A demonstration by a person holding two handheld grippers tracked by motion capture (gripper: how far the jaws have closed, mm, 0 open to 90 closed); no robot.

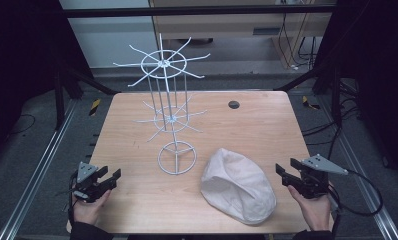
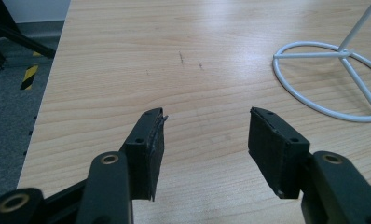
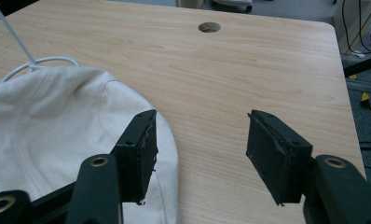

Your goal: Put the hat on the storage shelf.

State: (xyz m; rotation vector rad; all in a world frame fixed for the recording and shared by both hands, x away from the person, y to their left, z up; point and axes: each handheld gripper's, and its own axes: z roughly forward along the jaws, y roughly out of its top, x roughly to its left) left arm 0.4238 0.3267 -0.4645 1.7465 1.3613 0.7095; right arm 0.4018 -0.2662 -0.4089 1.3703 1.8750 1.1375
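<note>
A white wire rack (image 1: 168, 107) with two tiers of radiating hooks stands on a ring base (image 1: 177, 158) mid-table; that base (image 2: 330, 79) reaches into the left gripper view at the right. A cream cloth cap (image 1: 238, 184) lies flat at the front right of the table, and in the right gripper view the cap (image 3: 58, 135) spreads across the left. My left gripper (image 1: 110, 178) rests open at the front left corner, nothing between its jaws. My right gripper (image 1: 285, 172) hangs open just right of the cap, its left jaw above the cap's edge without gripping it.
The wooden table (image 1: 247, 125) has a round cable hole (image 1: 234, 104) at the back right. Metal frame rails and black cables run beside the table on the floor. Bare wood lies between the rack base and my left gripper (image 2: 204, 130).
</note>
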